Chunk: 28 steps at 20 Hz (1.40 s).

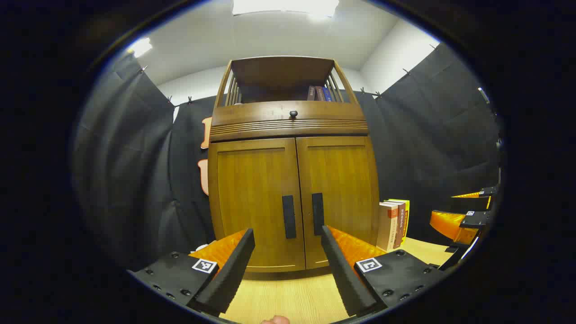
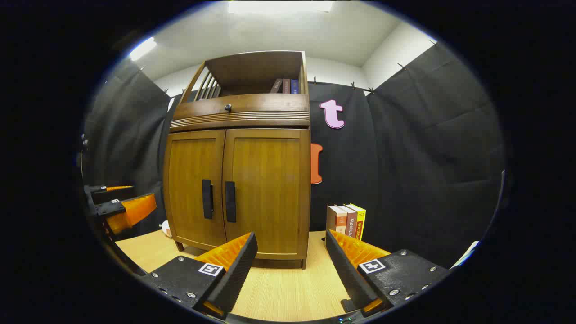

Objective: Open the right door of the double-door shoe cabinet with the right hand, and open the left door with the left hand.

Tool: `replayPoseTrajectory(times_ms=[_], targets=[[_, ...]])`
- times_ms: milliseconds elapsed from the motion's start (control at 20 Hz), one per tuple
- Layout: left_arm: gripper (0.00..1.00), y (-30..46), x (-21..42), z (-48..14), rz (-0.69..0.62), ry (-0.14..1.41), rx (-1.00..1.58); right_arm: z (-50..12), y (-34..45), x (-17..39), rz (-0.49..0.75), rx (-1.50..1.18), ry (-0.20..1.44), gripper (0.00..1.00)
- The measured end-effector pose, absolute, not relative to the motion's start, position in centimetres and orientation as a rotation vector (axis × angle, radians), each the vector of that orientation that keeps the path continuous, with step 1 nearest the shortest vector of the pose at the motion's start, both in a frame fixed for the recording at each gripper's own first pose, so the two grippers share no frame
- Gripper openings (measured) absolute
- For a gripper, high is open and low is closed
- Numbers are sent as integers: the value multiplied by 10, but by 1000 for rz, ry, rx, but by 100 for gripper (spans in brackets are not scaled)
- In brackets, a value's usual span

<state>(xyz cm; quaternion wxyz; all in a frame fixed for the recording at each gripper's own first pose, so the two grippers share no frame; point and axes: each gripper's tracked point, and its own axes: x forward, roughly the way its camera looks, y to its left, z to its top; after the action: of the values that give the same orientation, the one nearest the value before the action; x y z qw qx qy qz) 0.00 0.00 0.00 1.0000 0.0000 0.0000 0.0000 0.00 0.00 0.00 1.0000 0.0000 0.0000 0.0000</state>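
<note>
The shoe cabinet [image 1: 292, 198] stands on the pale wooden desk [image 1: 288, 297] against the black cloth wall, both its doors closed. In the left gripper view the left gripper [image 1: 288, 236] faces it almost square on, fingers spread wide with nothing between them, and the two dark upright handles sit just above the gap: the left door [image 1: 252, 202] with its handle [image 1: 289, 217], the right door [image 1: 342, 193] with its handle [image 1: 317, 213]. The bottom edge of the cabinet is partly hidden behind those fingers. At the far right of that view part of the other gripper pokes in, cut off by the edge. In the right gripper view the right gripper [image 2: 291, 240] sits off to the cabinet's right side, fingers likewise spread and empty, well short of the doors. A drawer with a small dark knob [image 1: 293, 114] runs above the doors, and a few books [image 1: 320, 93] stand in the open shelf on top, their spines too small to make out. More books [image 2: 346, 222] stand upright on the desk just beside the cabinet's right side. A small pale thing near the cabinet's left foot is too hidden to tell.
</note>
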Motion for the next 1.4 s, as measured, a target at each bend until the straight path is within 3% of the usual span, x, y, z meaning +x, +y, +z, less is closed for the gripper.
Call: replayPoseTrajectory(times_ms=[50,100,1150,1250,1400], targets=[[94,0,1,0,1,5,-16,3,-2,1,-4,-1,-6,99],[94,-1,1,-5,5,14,-33,4,-5,2,-12,-9,-10,94],[94,33,8,-25,79,71,-93,1,-8,5,-47,-22,-11,94],[99,34,7,-26,81,74,-98,1,-6,6,-43,-23,-11,94],[96,36,7,-25,83,73,-90,0,-7,6,-47,-26,-7,94]])
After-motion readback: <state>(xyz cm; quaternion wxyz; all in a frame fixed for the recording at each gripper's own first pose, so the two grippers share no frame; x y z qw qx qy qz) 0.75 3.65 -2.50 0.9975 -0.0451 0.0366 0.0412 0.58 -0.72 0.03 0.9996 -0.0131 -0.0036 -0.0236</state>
